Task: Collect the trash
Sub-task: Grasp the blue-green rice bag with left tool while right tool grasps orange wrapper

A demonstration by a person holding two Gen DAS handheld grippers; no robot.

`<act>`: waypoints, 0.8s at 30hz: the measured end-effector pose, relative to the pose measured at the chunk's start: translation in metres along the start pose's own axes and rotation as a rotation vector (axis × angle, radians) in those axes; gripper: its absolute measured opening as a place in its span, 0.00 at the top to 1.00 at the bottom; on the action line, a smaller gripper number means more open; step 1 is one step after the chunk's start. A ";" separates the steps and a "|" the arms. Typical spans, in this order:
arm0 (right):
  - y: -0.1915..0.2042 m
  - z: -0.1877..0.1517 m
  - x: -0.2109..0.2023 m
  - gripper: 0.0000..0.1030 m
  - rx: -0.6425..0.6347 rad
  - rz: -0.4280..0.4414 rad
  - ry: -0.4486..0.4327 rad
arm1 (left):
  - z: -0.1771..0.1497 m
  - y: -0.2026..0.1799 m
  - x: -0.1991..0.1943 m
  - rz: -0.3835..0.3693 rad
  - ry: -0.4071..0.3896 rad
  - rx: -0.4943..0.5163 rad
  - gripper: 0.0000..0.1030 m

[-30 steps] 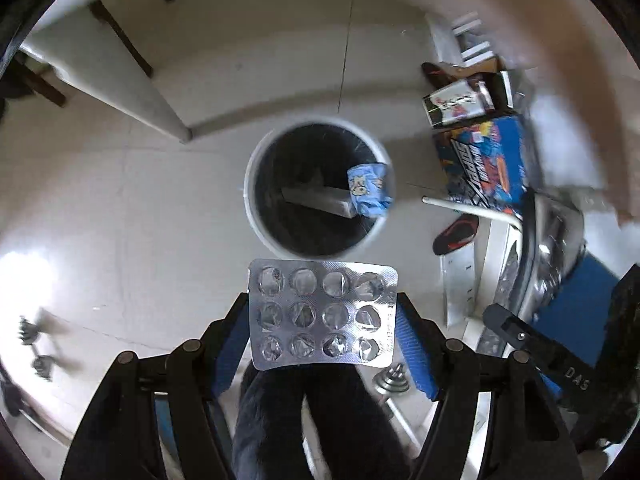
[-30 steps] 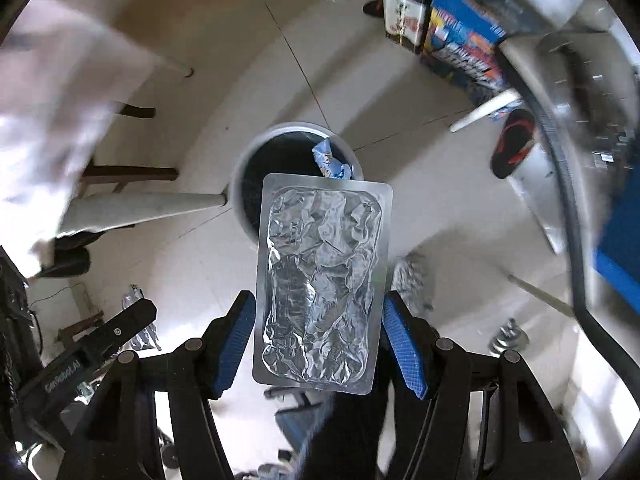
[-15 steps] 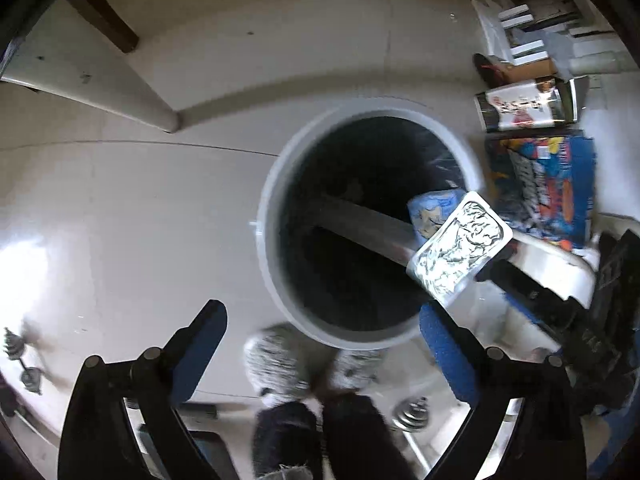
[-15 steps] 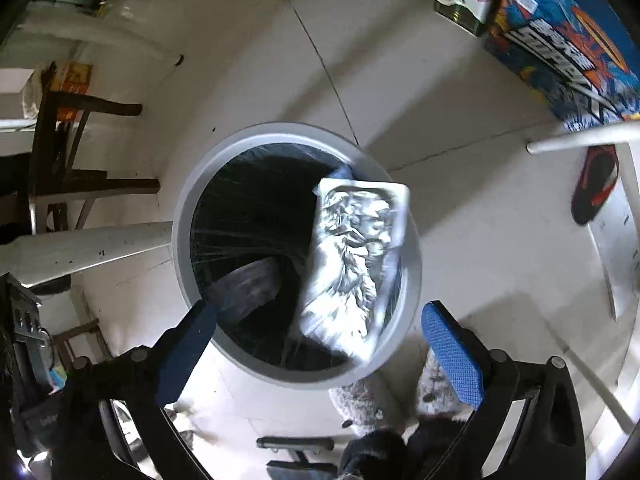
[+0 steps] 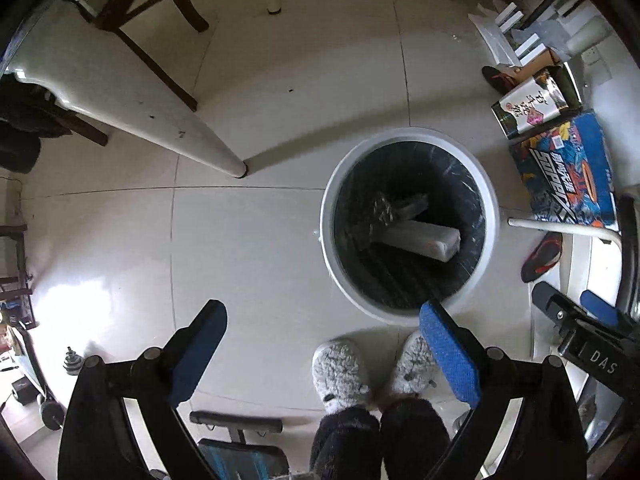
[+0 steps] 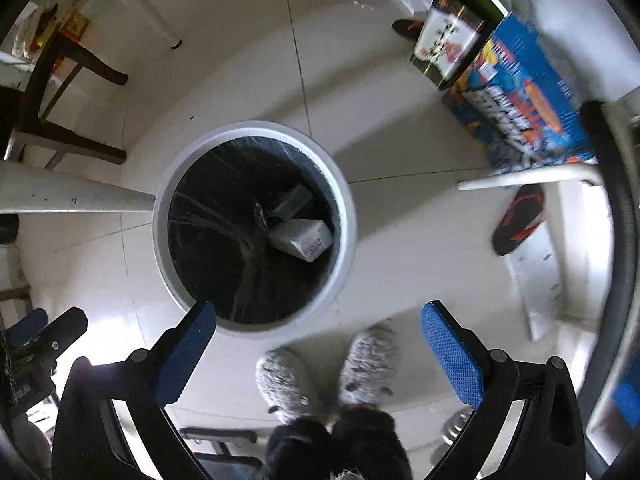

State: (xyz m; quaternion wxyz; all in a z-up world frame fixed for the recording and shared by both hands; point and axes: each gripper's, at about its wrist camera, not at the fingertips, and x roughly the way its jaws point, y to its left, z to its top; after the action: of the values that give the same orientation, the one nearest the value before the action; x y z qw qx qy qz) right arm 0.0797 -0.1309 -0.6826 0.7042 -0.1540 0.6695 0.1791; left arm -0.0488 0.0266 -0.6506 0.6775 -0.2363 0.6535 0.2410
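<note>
A round white trash bin (image 5: 493,224) with a black liner stands on the tiled floor; it also shows in the right wrist view (image 6: 347,216). A grey box (image 5: 416,237) and crumpled foil packs (image 5: 385,208) lie inside; the right wrist view shows the box (image 6: 302,238) too. My left gripper (image 5: 322,350) is open and empty, high above the floor, near the bin's near-left side. My right gripper (image 6: 320,346) is open and empty above the bin's near edge.
The person's grey fuzzy slippers (image 5: 344,376) stand just before the bin. A white table leg (image 5: 168,136) and a dark chair (image 5: 144,20) are to the left. Colourful boxes (image 5: 564,168), a tea tin (image 5: 536,104) and a red-black sandal (image 5: 542,256) lie at right.
Both grippers were shut on blister packs a second ago; they opened, the packs fell into the bin, and both grippers have pulled up and back from it.
</note>
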 end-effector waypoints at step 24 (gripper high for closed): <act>0.032 -0.048 -0.319 0.00 -0.027 0.078 -0.078 | -0.052 0.009 -0.282 -0.058 -0.106 -0.002 0.05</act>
State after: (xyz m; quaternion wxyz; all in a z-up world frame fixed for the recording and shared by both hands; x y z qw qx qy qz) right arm 0.0100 -0.1385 -0.3659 0.7202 -0.1304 0.6444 0.2213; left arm -0.1034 -0.0043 -0.3705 0.7176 -0.2427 0.6094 0.2341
